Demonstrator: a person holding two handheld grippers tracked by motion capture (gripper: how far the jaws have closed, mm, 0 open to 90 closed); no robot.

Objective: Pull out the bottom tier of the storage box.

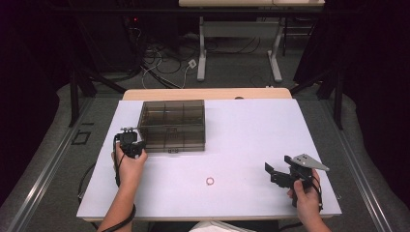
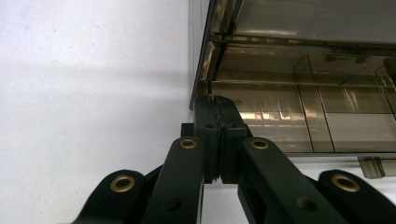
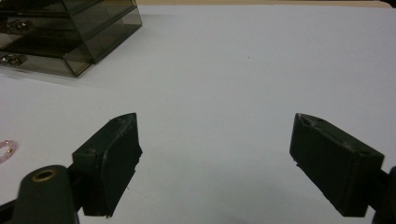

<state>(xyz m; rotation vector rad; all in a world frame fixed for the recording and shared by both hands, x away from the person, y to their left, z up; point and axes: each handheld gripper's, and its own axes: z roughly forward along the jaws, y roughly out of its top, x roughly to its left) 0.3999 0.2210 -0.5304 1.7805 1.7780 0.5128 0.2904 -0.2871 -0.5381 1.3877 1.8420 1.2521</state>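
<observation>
While pressed against the near left corner of the smoky compartment box [image 1: 172,125], held its jaws fully together, the left gripper [image 2: 215,105] apparently nipping the thin edge of the box lid or merely bracing there; could not tell which. Sat closed, that box, at the far left of the white table [image 1: 251,130], its front clasp [image 2: 372,165] lying shut below the lid. Looked, by judgement, like the step of steadying the box ahead of opening it. Showed dividers and several cells through the tinted wall; carried small glinting bits in the cells visible at the edge of the right gripper view, too blurred to name. Lay well apart from the box, a small pink ring-like bracelet [image 1: 210,181] out on the bare table, between the two hands. Hovered near the front right edge, the right gripper [image 1: 280,170], jaws spread wide and empty, aimed leftward toward the pink piece. Called next, probably, for a slide left and a low, flat pinch on that thin loop, or for a lift of the lid first.
</observation>
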